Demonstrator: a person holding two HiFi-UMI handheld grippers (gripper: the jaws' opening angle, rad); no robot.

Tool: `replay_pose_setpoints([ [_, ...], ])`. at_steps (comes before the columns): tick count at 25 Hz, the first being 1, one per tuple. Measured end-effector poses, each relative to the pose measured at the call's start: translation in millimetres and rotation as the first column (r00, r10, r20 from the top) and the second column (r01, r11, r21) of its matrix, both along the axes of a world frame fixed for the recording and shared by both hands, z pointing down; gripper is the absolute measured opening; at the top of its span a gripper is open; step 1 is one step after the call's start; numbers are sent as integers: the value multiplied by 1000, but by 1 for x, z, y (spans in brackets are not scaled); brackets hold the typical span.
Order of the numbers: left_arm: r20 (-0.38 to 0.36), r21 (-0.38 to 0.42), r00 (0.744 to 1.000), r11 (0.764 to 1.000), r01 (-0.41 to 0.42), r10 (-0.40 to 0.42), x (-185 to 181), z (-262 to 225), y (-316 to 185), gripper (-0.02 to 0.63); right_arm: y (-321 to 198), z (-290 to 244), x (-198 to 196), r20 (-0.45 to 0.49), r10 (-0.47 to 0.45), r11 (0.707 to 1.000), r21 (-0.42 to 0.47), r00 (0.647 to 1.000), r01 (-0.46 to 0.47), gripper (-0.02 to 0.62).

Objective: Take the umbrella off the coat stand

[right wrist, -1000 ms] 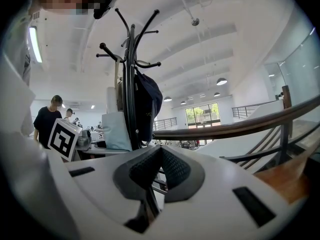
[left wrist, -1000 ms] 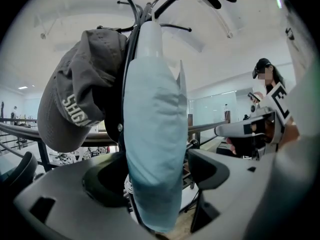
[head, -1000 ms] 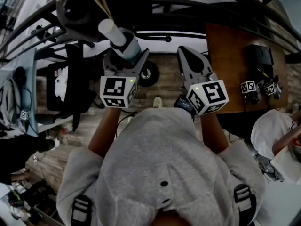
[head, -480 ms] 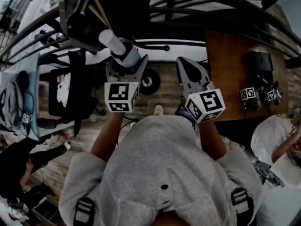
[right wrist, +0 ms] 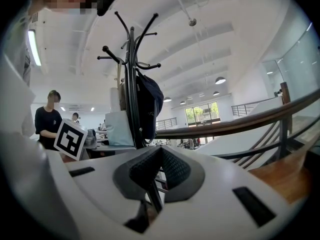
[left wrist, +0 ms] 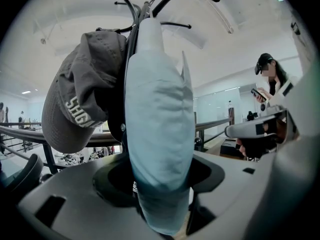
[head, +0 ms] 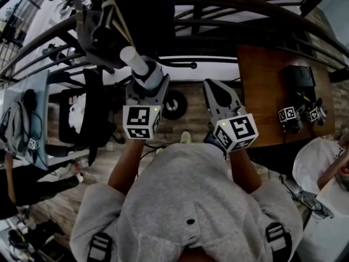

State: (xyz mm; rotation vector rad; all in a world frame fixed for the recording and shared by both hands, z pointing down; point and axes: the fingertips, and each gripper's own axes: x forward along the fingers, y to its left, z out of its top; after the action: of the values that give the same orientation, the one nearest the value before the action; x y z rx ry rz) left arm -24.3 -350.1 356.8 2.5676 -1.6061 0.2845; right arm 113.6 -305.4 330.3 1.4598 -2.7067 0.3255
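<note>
Pale blue and folded, the fabric umbrella (left wrist: 157, 124) is still on the black metal coat stand (right wrist: 131, 84), lying upright along the front of its pole. The left gripper (head: 147, 86) reaches up to the stand. Its jaws have just been closing around the umbrella's lower body, which now fills the gap between them, with the pads against the fabric on both sides. From the head view, the umbrella's white cylindrical end (head: 132, 56) sticks out past the left jaws toward the stand's hooks.

A grey cloth cap (left wrist: 80, 104) with pale lettering hangs on the stand just beside the umbrella, on its left in the left gripper view. In the right gripper view a dark navy cloth item (right wrist: 149, 101) hangs on the stand's other side; what it is I cannot tell.

The right gripper (head: 214, 86) is held out level to the right of the stand, apart from it. Its jaws are pressed together with nothing between them.

A dark curved handrail (right wrist: 240, 124) runs behind the stand. A brown wooden desk (head: 262, 86) stands well to the right of the stand and carries small black devices.
</note>
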Motion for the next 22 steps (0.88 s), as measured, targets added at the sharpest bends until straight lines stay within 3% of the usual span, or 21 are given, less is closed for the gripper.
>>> replay_pose_setpoints([
  [11, 13, 7, 999, 999, -42, 42, 3, -5, -2, 279, -2, -8, -4, 6, -1, 1000, 19, 1000, 1, 11],
  [22, -7, 62, 994, 993, -104, 105, 3, -57, 21, 279, -5, -9, -12, 14, -42, 999, 26, 999, 41, 11],
])
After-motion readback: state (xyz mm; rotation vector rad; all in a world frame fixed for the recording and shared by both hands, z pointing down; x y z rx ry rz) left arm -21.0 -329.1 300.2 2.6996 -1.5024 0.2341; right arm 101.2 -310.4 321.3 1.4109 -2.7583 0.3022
